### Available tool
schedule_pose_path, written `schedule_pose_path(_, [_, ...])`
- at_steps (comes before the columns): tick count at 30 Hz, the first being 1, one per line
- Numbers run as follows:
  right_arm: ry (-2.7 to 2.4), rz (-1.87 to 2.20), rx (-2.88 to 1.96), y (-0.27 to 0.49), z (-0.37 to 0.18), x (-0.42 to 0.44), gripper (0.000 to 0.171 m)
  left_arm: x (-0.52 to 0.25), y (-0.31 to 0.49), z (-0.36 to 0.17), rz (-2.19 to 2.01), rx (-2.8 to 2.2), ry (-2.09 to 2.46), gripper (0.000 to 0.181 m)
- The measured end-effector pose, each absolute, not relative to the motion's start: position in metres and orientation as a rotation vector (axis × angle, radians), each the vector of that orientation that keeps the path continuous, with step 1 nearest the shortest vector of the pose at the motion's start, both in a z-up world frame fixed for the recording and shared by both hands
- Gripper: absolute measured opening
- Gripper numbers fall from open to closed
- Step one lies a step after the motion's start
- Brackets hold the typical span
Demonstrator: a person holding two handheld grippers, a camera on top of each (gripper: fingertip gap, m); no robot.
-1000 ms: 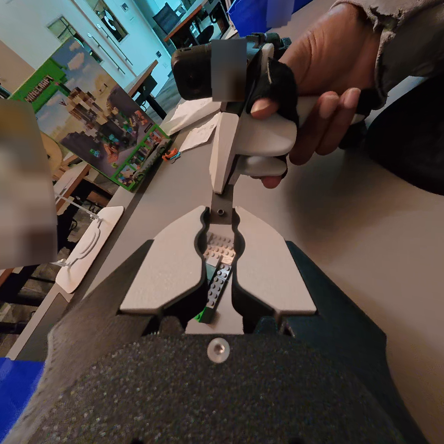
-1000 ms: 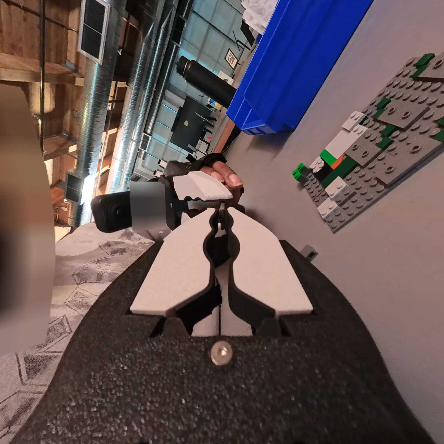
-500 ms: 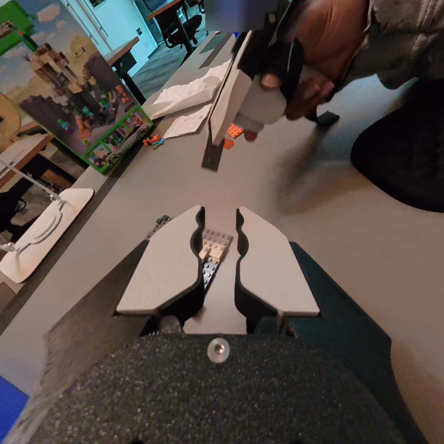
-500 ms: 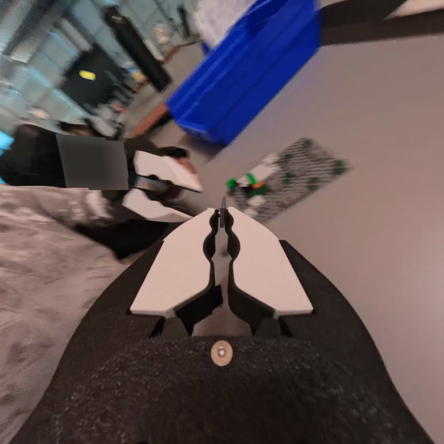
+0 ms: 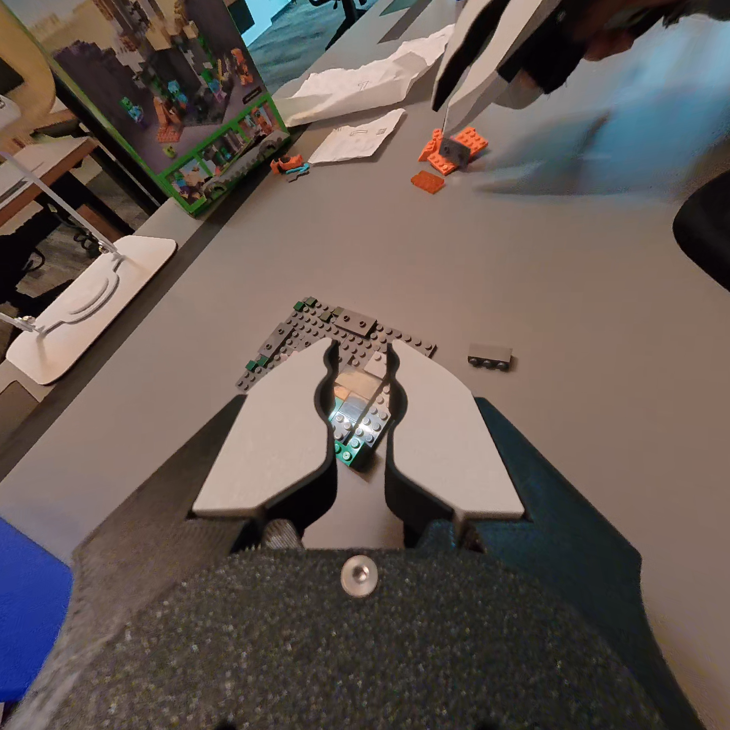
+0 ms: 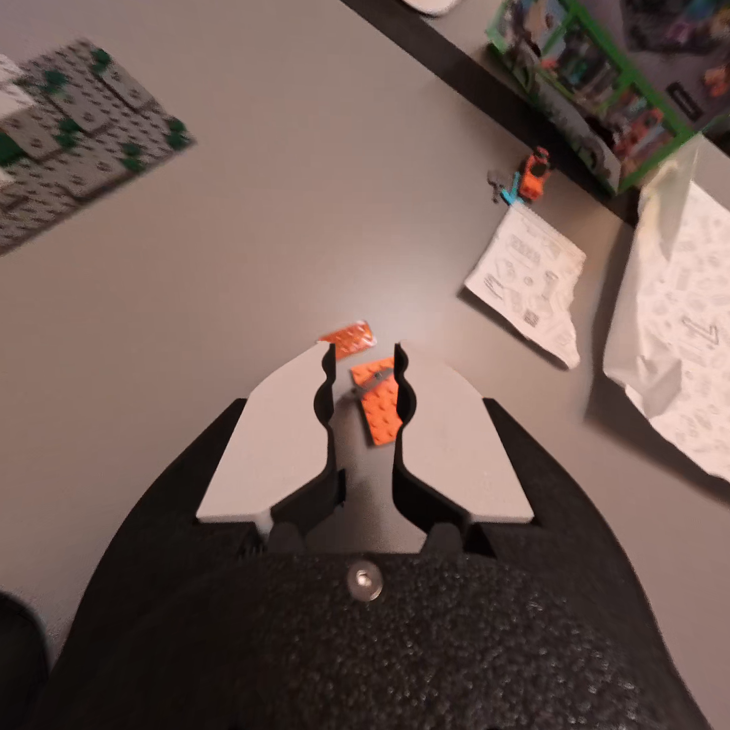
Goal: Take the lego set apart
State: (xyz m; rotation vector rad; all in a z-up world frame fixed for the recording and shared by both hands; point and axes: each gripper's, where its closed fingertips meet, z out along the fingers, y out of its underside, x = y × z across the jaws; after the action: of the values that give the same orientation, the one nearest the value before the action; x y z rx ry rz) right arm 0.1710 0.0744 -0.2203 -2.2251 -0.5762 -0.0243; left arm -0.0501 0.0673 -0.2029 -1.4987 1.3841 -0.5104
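The left gripper [image 5: 361,347] hangs over the grey lego plate [image 5: 347,339] on the surface [image 5: 513,276], jaws parted narrowly, gripping nothing. The right gripper [image 6: 363,347], jaws apart and empty, hovers over orange plates [image 6: 381,411].

Open office: grey desks [image 5: 434,245], rolling chairs [image 5: 339,6].

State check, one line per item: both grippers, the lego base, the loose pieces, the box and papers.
left gripper: open, over the base
right gripper: open, empty, above the orange plates
grey lego base: flat on table, pieces still attached
small grey plate: leaning on the orange plates
orange plates: loose on table
dark brick: loose, beside base
lego box: upright
papers: crumpled, flat
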Motion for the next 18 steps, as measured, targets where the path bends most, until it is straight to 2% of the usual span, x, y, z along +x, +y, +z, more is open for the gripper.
schedule_pose_path(3, [-0.834,0.262,-2.133,0.057,-0.208,0.100,0.028,-0.050,0.067,-0.206,-0.504,-1.498,1.402,0.023])
schedule_pose_path(8, [-1.329,0.583,-2.022,0.009,-0.226,0.000,0.029,-0.050,0.062,-0.210,-0.536,-1.491,1.437,0.023])
schedule_pose_path(14, [-1.539,0.526,-2.031,0.012,-0.261,-0.027,0.030,-0.048,0.043,-0.213,-0.721,-1.493,1.495,0.022])
schedule_pose_path(15, [-1.548,0.533,-2.033,0.013,-0.262,-0.027,0.025,-0.049,0.041,-0.213,-0.741,-1.492,1.505,0.022])
schedule_pose_path(18, [-1.543,0.568,-1.992,0.015,-0.258,-0.030,0.024,-0.049,0.034,-0.216,-0.809,-1.491,1.534,0.025])
